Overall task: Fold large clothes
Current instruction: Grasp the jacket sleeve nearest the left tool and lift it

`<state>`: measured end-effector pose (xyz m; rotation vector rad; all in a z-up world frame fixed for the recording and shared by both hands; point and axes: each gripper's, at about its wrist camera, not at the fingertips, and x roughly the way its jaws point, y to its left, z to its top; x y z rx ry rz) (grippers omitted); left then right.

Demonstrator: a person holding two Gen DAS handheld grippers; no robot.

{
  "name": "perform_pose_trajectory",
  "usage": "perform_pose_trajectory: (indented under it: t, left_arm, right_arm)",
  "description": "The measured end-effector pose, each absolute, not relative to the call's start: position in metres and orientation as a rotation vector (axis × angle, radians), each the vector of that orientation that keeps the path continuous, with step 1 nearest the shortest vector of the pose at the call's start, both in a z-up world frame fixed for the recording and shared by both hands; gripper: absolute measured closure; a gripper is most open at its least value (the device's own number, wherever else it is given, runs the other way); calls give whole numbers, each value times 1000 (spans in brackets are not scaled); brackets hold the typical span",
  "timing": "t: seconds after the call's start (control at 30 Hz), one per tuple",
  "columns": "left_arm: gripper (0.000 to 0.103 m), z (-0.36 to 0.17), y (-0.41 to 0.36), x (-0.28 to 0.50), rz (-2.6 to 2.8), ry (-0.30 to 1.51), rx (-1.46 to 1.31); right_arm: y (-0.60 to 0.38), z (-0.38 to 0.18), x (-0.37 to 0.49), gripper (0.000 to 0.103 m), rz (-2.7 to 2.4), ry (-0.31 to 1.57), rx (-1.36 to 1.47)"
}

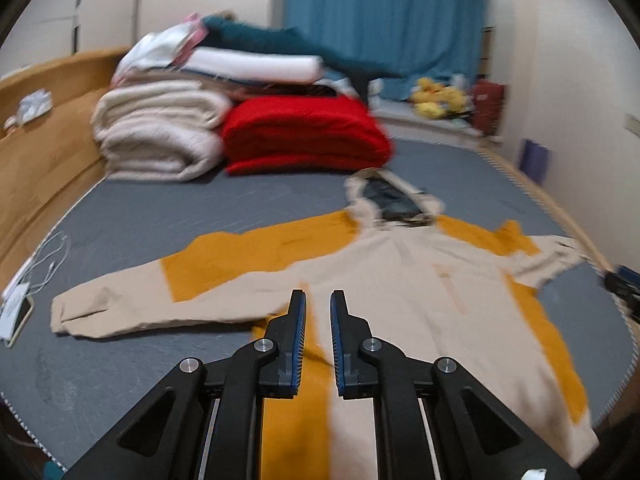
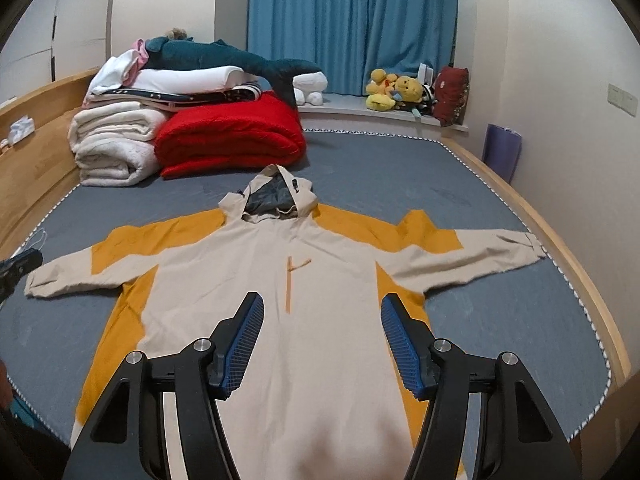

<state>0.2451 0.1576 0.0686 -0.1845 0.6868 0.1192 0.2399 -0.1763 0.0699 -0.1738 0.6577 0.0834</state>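
Note:
A beige and mustard hooded jacket lies flat, front up, on the grey mattress, sleeves spread out and hood toward the far end. In the left wrist view, which is blurred, the jacket lies under my left gripper. That gripper hovers above the jacket's left side near the armpit, its jaws a narrow slit apart with nothing between them. My right gripper hangs open above the middle of the jacket's body, holding nothing.
Folded white blankets and a red blanket are stacked at the far left, with a plush shark on top. Plush toys sit on the sill under a blue curtain. A phone and cable lie by the wooden bed frame.

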Motion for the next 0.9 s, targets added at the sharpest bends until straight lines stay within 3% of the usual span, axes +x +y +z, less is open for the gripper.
perform_pose_trajectory:
  t: [0.2, 0.4, 0.53, 0.77, 0.9]
  left_arm:
    - [82, 11, 220, 300, 237, 744, -297]
    - [82, -32, 254, 318, 318, 854, -348]
    - [82, -43, 283, 323, 334, 880, -362]
    - [81, -75, 383, 315, 546, 890, -518]
    - [71, -91, 442, 295, 654, 887, -625]
  right_arm:
    - [-153, 61, 296, 41, 102, 642, -190]
    - [-129, 49, 346, 40, 142, 608, -207]
    - [-119, 27, 371, 39, 193, 697, -176]
    - [-98, -1, 390, 35, 268, 749, -208]
    - [-93, -13, 395, 34, 269, 783, -196]
